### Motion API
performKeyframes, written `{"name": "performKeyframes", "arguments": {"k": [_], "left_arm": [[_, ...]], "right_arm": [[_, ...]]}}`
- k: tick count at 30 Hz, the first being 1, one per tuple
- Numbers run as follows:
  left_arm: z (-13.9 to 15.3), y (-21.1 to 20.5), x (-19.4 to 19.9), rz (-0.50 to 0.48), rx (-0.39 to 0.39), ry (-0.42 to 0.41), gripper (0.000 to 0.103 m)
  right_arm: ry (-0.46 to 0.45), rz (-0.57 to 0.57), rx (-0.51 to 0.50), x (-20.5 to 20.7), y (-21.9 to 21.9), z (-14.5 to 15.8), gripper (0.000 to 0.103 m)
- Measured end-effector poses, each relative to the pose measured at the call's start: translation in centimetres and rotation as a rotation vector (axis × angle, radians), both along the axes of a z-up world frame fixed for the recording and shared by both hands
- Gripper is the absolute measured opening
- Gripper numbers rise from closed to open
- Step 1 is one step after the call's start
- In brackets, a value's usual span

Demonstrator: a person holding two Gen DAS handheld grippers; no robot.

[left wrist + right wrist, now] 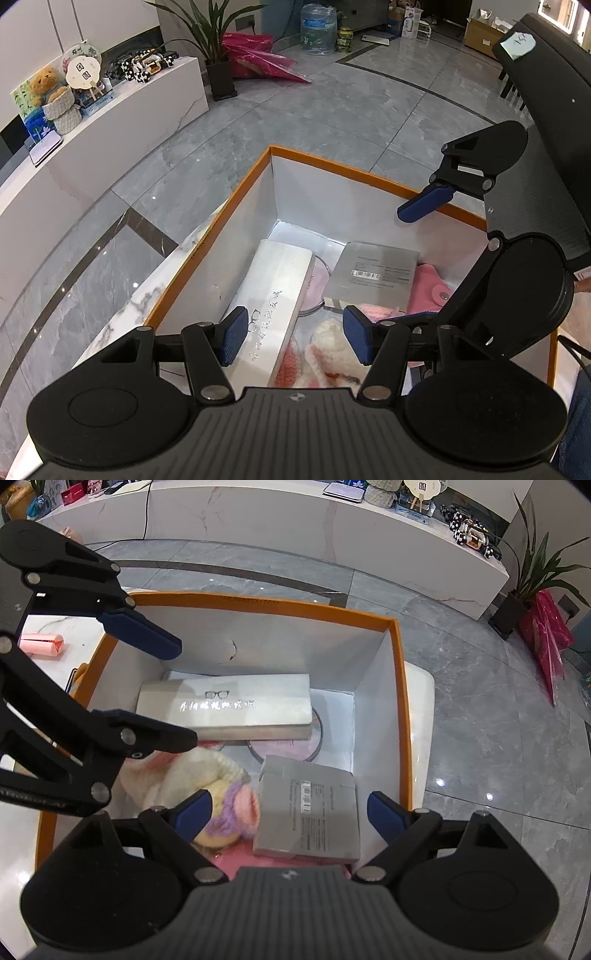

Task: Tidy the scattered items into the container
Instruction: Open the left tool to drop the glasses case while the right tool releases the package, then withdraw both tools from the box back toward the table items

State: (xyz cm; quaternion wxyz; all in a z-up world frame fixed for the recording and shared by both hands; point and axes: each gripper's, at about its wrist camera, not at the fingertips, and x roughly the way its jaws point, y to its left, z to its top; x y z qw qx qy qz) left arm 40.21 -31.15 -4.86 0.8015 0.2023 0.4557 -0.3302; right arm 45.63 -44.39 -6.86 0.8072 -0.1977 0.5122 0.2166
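Right wrist view: I'm holding the right gripper over the box, jaws spread wide and grasping nothing, with the grey carton lying loose below and between the pads. I'm hovering the left gripper beside it, jaws apart, not clenched on anything; the silver case sits under it, untouched. Both are inside the box already, together with a knitted toy, a pink pouch and a round pink disc.

My judgement: this is a release step, so I'm wanting to lift both tongs straight up, clear of the orange rim, without snagging the toy's yarn.

A pink roll is lying outside on the white marble table, near the box's far-left corner; that looks like the next pick.

Beyond, I'm seeing a grey tiled floor, a long white counter with clutter, and a potted plant.
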Motion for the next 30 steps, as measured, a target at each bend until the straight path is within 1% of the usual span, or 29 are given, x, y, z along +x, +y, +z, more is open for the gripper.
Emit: {"name": "performKeyframes", "arguments": {"k": [5,20,30], "left_arm": [[0.6,0.0,-0.2,-0.001,-0.002,-0.008,0.067],[3.5,0.8,-1.5,-0.002,-0.015,-0.054,0.067],[6.1,1.9,-2.7,0.002,-0.039,-0.095,0.067]], "right_arm": [[-0.008,0.008,-0.001,-0.4,0.0,0.8,0.092],[-0.065,0.003,-0.010,-1.4,0.1,4.4,0.092],[-0.111,0.007,-0.026,-3.0,0.4,7.2,0.094]]}}
